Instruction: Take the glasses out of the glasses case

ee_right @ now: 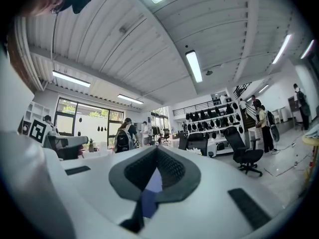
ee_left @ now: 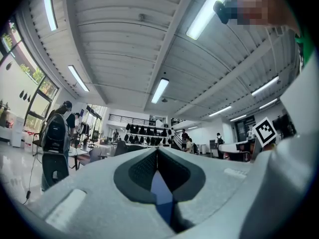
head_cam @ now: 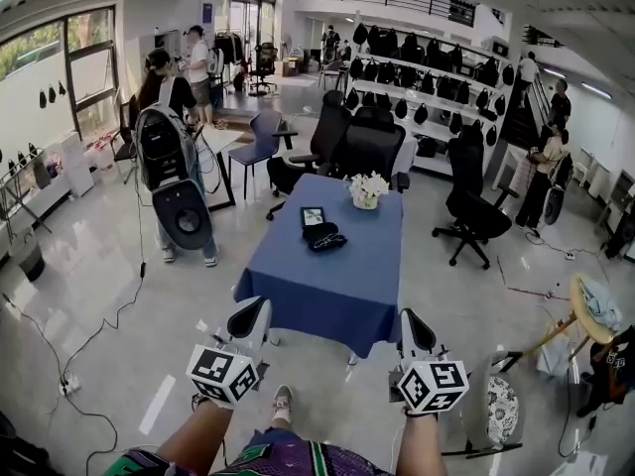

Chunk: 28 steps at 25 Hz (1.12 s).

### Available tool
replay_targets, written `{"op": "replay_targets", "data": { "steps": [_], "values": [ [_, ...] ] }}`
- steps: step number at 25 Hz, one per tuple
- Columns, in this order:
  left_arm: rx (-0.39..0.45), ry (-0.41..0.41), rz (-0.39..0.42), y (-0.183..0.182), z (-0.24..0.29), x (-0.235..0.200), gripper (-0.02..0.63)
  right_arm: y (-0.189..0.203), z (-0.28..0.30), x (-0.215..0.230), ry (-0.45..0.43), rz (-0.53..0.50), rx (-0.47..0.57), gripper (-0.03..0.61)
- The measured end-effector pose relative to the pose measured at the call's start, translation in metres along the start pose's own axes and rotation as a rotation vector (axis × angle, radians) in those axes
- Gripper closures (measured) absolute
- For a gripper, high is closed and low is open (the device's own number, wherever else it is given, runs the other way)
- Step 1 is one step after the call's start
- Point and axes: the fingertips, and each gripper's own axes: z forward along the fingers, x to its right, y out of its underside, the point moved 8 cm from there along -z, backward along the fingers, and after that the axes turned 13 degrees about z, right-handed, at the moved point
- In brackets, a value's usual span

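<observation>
A dark glasses case lies on the blue-covered table, near its middle. It is too small here to tell whether it is open or whether glasses are inside. My left gripper and right gripper hang over the floor just short of the table's near edge, well apart from the case. Both are shut with nothing between the jaws. In the left gripper view the jaws of the left gripper meet at their tips; the right gripper shows the same in its own view.
A framed picture and a pot of white flowers sit further back on the table. Black office chairs stand behind it and another chair to the right. People stand at the left and right. Cables trail on the floor.
</observation>
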Motion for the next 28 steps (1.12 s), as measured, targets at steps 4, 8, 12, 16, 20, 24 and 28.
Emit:
{"op": "replay_targets", "data": {
  "steps": [4,8,12,16,20,24,28],
  "values": [
    [0.000,-0.012,-0.004,0.001,0.008,-0.009,0.597,0.000,0.013,0.003,0.001,-0.001,-0.004,0.575],
    [-0.020,-0.006,-0.004,0.010,0.014,-0.012,0.598,0.010,0.029,0.004,0.007,-0.020,-0.032,0.575],
    [-0.036,0.007,-0.001,0.016,0.029,-0.016,0.597,0.014,0.045,0.009,-0.010,0.005,-0.034,0.575],
    [-0.043,0.018,-0.012,0.019,0.051,-0.027,0.598,0.013,0.066,0.020,-0.015,0.083,-0.037,0.575],
    [-0.038,0.020,-0.027,0.021,0.076,-0.046,0.598,0.008,0.100,0.027,-0.015,0.124,-0.047,0.575],
    [-0.044,0.049,-0.032,0.033,0.109,-0.065,0.597,0.000,0.137,0.036,-0.005,0.096,-0.035,0.575],
    [-0.046,0.058,-0.030,0.041,0.141,-0.086,0.598,-0.004,0.177,0.046,0.012,0.069,-0.037,0.575]
  ]
}}
